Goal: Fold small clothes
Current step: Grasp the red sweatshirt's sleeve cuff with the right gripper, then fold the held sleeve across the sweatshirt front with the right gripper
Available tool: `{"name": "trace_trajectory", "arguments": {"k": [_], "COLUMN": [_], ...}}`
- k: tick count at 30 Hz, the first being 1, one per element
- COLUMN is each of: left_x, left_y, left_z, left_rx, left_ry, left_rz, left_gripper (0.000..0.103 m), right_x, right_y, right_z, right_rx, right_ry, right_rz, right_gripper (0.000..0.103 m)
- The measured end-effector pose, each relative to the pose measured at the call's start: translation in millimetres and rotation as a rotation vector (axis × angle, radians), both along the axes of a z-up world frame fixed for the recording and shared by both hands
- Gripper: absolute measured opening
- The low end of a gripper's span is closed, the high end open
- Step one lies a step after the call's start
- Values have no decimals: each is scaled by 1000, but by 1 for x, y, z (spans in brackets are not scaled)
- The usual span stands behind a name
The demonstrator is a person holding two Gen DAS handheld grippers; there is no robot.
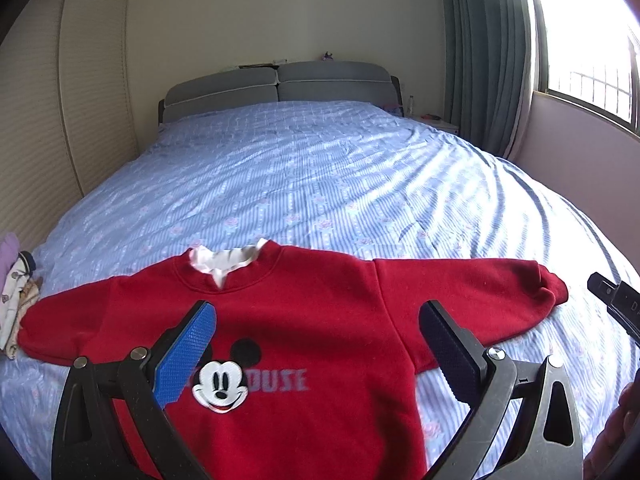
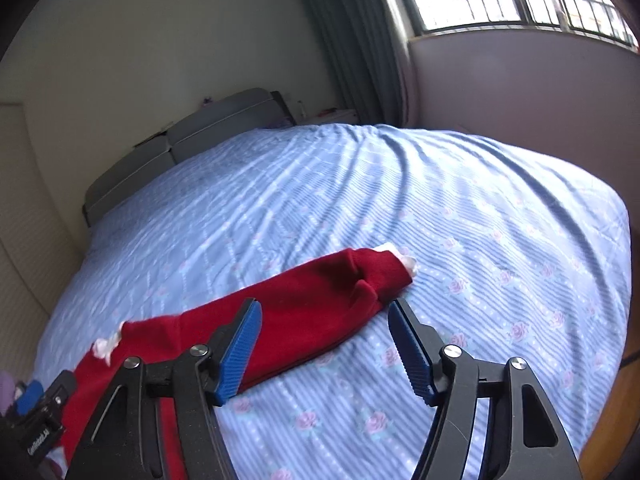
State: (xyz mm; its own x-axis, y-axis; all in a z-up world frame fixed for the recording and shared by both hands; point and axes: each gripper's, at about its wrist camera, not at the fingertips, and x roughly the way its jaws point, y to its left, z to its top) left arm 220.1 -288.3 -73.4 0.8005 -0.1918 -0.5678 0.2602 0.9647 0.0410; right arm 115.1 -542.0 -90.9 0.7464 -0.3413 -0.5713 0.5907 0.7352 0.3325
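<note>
The bed (image 1: 320,184) fills most of the room, its blue rose-print cover (image 2: 460,240) lightly rumpled and bare over the far half up to the grey headboard (image 1: 276,88). A pale wardrobe wall (image 1: 60,120) runs close along one side; on the other, green curtains (image 1: 484,56) and a bright window (image 1: 588,40) leave a narrow strip past the mattress edge.

Near the foot lies the red sweatshirt (image 1: 320,300), spread flat, front up, both sleeves stretched outward, a white collar (image 1: 224,260) showing at the neck and a cartoon mouse face (image 1: 219,386) on the chest. A small heap of pale clothes (image 1: 16,296) sits just beside the cuff of one sleeve, at the bed's edge.

The left gripper (image 1: 316,344) hangs tilted down over the sweatshirt's chest, jaws spread wide, nothing between the pads. The right gripper (image 2: 324,344) hovers tilted down over the outstretched sleeve (image 2: 304,304) near its cuff, jaws apart, one blue pad over the red cloth and the other over bare cover, not pinching anything.
</note>
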Motion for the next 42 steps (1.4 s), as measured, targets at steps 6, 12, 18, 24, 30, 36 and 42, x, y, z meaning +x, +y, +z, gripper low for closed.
{"name": "trace_trajectory", "arguments": {"k": [6, 12, 18, 24, 30, 36, 42], "left_x": [35, 55, 55, 52, 43, 31, 23], "left_y": [-45, -66, -75, -76, -55, -9, 61], "left_z": [-20, -36, -48, -48, -20, 12, 40], "left_rx": [7, 13, 36, 45, 41, 38, 34], "left_ry": [17, 50, 59, 86, 54, 21, -5], "left_rz": [3, 7, 3, 9, 36, 77, 147], "left_gripper": [103, 103, 103, 103, 103, 103, 103], "right_x": [27, 49, 60, 68, 59, 63, 78], "right_y": [-56, -88, -109, -124, -106, -63, 18], "right_z": [-31, -68, -98, -106, -66, 3, 64], "right_rx": [89, 203, 323, 385, 281, 128, -13], "right_ry": [28, 63, 30, -14, -36, -96, -153], "right_rz": [-78, -89, -76, -39, -17, 47, 165], "right_gripper": [56, 40, 39, 25, 16, 15, 14]}}
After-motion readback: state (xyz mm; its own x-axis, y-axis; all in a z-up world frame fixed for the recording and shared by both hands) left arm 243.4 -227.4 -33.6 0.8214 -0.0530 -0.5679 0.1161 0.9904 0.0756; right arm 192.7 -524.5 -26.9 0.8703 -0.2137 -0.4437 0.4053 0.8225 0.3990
